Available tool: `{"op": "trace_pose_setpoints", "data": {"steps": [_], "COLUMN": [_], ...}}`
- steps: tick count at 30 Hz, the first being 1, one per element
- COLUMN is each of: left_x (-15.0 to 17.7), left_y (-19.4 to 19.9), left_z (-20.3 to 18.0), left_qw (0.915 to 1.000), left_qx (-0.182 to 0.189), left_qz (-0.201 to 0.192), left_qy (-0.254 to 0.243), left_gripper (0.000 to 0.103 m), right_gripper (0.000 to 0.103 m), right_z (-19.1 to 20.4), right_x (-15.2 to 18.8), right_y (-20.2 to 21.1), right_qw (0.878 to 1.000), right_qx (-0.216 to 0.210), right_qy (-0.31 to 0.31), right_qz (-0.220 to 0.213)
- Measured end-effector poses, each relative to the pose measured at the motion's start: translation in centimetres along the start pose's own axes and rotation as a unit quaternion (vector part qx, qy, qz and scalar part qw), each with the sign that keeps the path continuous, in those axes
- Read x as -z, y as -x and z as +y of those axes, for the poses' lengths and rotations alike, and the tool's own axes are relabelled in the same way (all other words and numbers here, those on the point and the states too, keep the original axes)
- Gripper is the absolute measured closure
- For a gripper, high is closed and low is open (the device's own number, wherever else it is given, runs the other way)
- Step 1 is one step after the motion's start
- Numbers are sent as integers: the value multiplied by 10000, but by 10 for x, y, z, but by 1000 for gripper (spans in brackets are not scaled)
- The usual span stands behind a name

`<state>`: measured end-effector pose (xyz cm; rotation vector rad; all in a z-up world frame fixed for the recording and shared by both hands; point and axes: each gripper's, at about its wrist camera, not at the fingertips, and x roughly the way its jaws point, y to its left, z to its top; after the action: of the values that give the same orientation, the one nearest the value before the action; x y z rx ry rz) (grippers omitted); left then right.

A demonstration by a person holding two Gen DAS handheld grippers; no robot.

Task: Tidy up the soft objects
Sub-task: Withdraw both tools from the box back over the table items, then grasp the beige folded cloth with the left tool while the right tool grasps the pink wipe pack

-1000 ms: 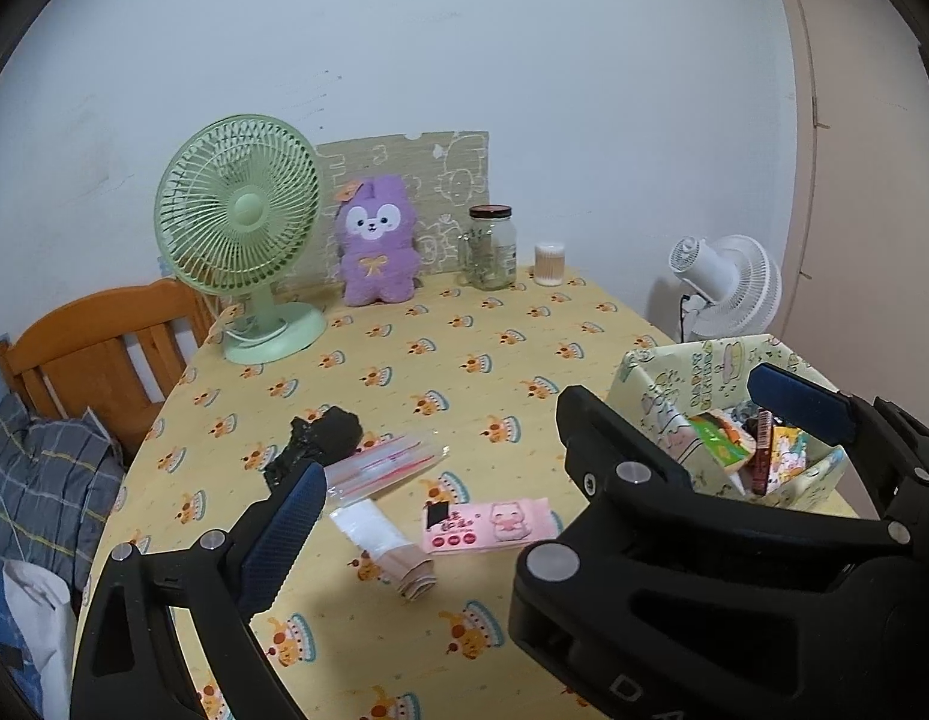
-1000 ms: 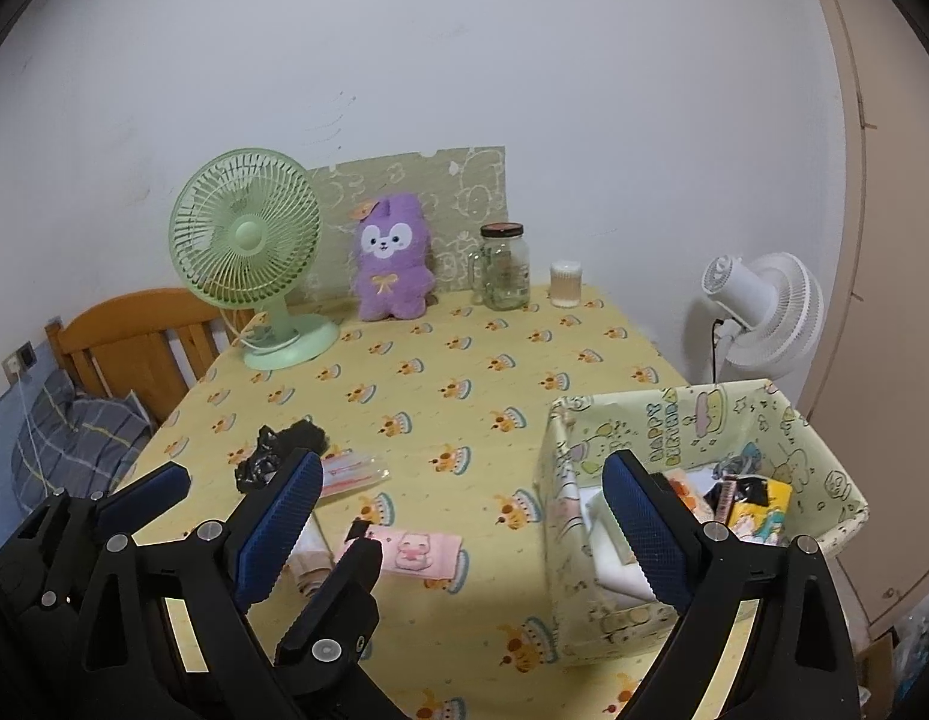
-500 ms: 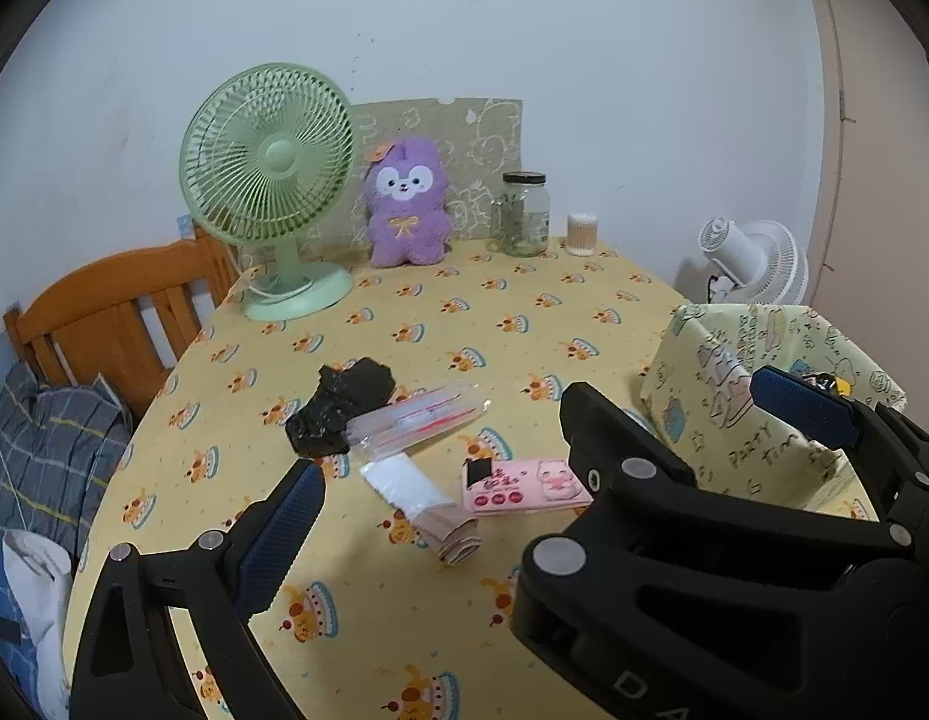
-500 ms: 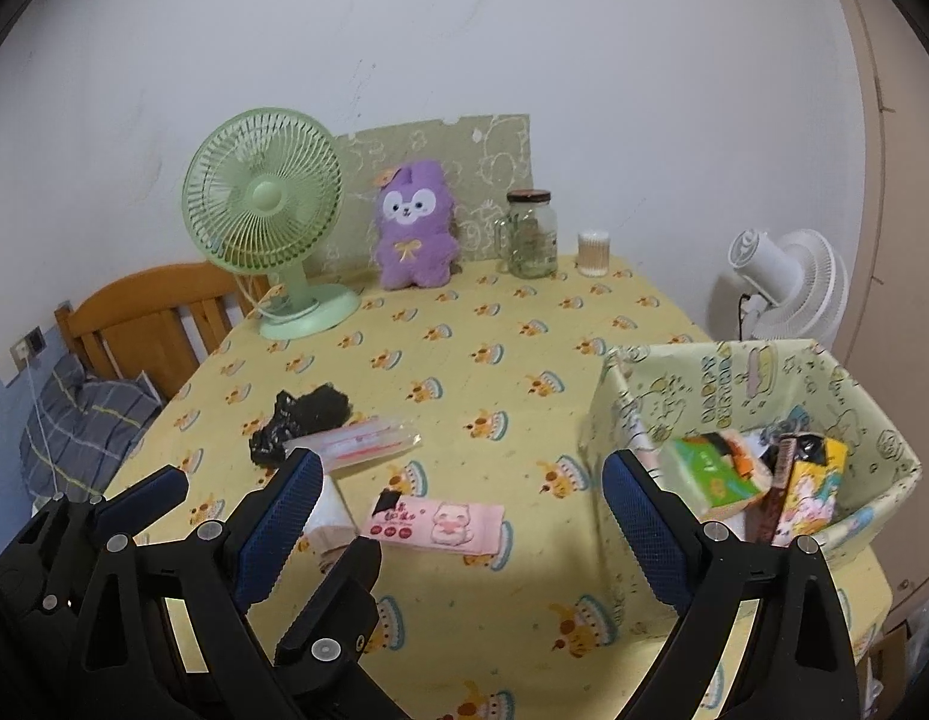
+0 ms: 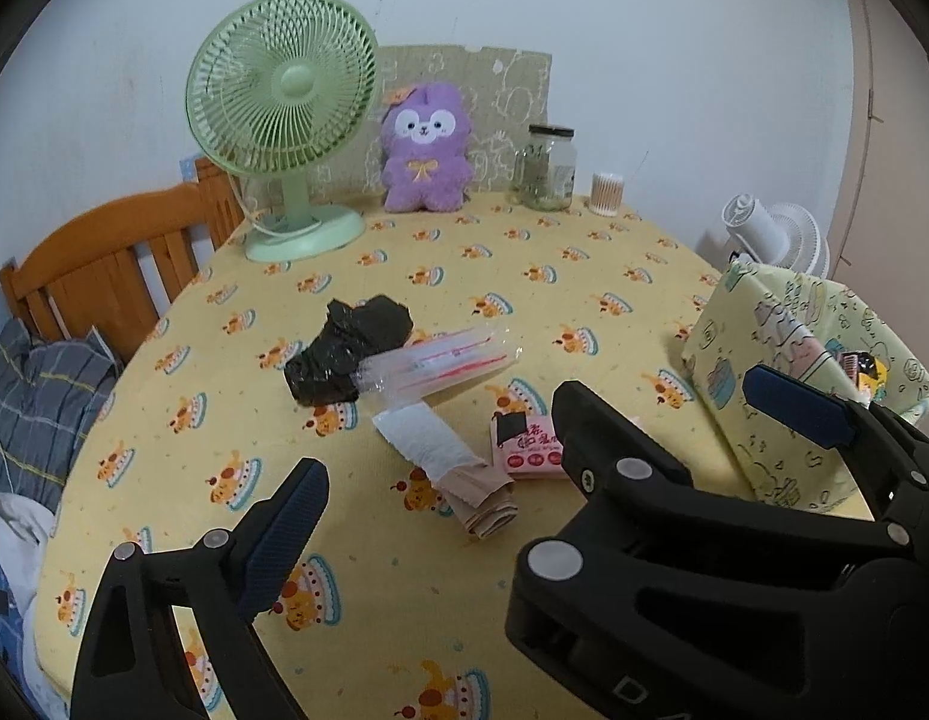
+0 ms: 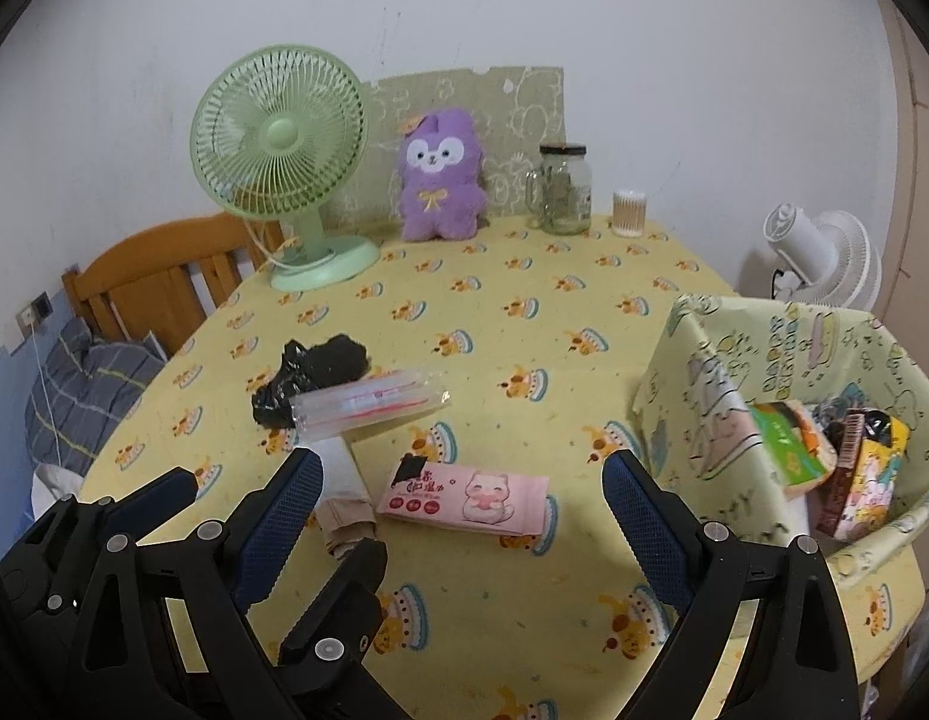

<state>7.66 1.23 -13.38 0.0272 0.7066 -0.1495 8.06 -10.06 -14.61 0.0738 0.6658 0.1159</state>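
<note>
Near the table's front lie a crumpled black bag (image 5: 350, 354) (image 6: 311, 378), a clear plastic sleeve (image 5: 440, 363) (image 6: 368, 405), a rolled white-and-beige cloth (image 5: 446, 462) (image 6: 344, 480) and a pink tissue pack (image 5: 527, 444) (image 6: 464, 495). A yellow-green patterned box (image 5: 782, 360) (image 6: 704, 396) at the right holds several packets. A purple plush (image 5: 425, 150) (image 6: 440, 180) sits at the back. My left gripper (image 5: 464, 534) is open and holds nothing, hovering short of the rolled cloth. My right gripper (image 6: 461, 522) (image 5: 683, 408) is open and holds nothing, just before the tissue pack.
A green desk fan (image 5: 284, 138), a glass jar (image 5: 548, 168) and a cotton-swab tub (image 5: 605, 195) stand along the back wall. A white fan (image 6: 824, 264) is beyond the right edge. A wooden chair (image 5: 104, 276) with plaid cloth (image 5: 38, 396) is at the left.
Both grippers have swung left, from over the box toward the loose items, which now look nearer. The box has slid to the right of both views. Both stay open.
</note>
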Motion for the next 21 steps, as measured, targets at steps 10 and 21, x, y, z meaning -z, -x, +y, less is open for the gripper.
{"op": "trace_pose_setpoints", "data": {"steps": [10, 21], "left_x": [3, 3], "left_y": [-30, -54], "left_z": [4, 5], "left_qw": [9992, 9979], "left_qx": [-5, -107], "left_qz": [345, 586], "left_qy": [177, 251], "left_gripper": [11, 33], "right_gripper": [7, 7], "right_z": [-4, -11], "right_x": [3, 5], "right_y": [-33, -56], "right_qw": [9995, 9983], "right_qx": [16, 68], "right_qy": [-24, -51], "right_qz": [309, 576]}}
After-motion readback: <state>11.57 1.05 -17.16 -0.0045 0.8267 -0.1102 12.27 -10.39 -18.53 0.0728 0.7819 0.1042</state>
